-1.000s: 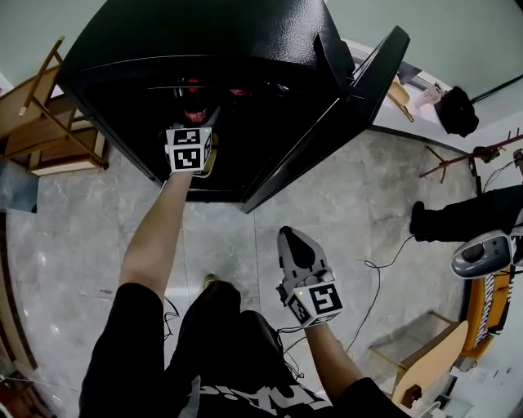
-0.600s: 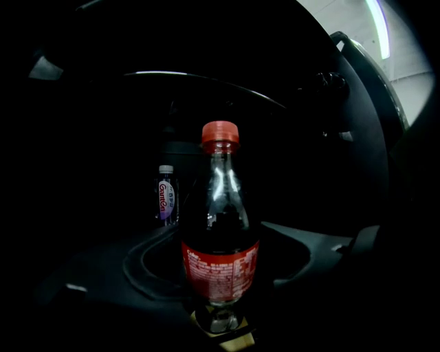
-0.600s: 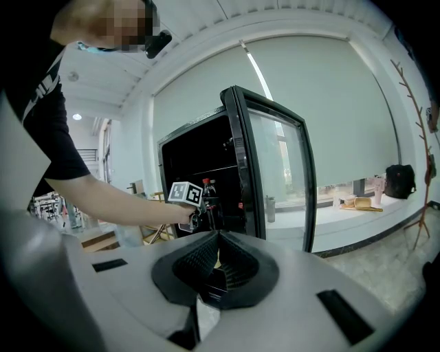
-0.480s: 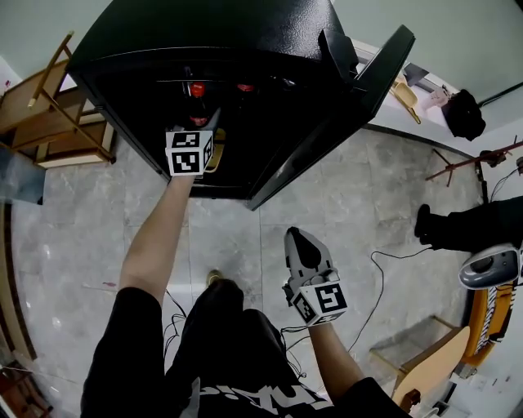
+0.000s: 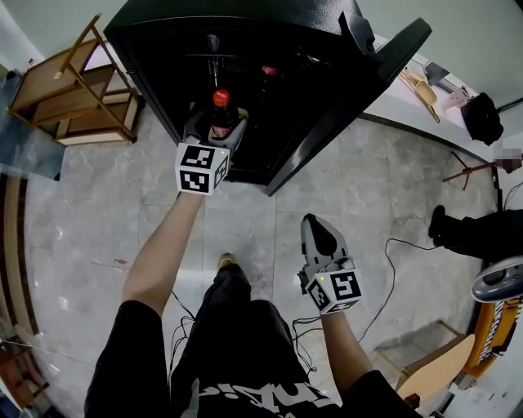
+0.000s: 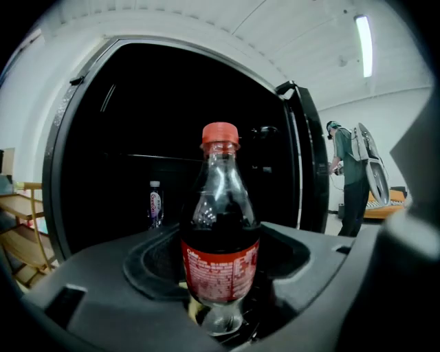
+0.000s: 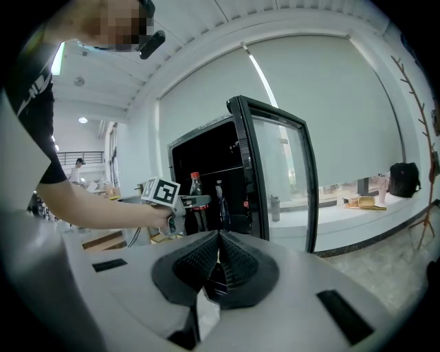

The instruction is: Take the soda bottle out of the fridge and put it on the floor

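Grey stone floor (image 5: 90, 204); black fridge (image 5: 245, 18) stands open.

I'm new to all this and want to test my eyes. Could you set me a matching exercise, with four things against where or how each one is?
Things:
1 soda bottle
2 right gripper
3 fridge door
4 small bottle

States:
A swung open
B standing inside the fridge
C fingers together, empty
D clamped in the left gripper

Pairs: 1-D, 2-C, 3-A, 4-B
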Available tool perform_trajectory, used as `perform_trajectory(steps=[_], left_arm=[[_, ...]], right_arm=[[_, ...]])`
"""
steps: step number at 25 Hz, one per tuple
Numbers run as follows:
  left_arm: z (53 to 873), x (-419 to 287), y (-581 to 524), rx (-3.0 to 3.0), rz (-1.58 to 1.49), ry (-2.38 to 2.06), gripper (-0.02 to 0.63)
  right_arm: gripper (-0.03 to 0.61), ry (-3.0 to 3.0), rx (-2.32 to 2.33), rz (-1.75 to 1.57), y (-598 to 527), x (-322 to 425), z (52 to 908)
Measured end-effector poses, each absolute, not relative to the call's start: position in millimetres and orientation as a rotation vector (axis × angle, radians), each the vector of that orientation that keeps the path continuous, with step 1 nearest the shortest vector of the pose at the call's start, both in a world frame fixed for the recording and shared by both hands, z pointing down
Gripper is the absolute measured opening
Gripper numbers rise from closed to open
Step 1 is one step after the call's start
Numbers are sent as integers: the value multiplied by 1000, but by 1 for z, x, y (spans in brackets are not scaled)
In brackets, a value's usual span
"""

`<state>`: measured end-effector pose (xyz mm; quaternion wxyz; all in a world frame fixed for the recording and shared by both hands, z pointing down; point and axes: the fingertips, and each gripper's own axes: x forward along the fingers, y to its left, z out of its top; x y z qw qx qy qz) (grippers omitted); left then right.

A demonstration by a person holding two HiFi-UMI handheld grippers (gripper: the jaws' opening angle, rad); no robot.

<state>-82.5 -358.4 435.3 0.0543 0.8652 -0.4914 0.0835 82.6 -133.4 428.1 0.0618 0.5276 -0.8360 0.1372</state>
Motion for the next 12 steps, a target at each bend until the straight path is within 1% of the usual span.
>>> perform_trajectory(steps=[5, 12], left_arm=[[471, -73, -319, 2660, 248, -1403, 311], [551, -63, -285, 2691, 255, -1323, 311]], right_arm=[[25, -2536, 1615, 386, -129, 93, 470], [25, -2555, 1638, 309, -136, 111, 549]])
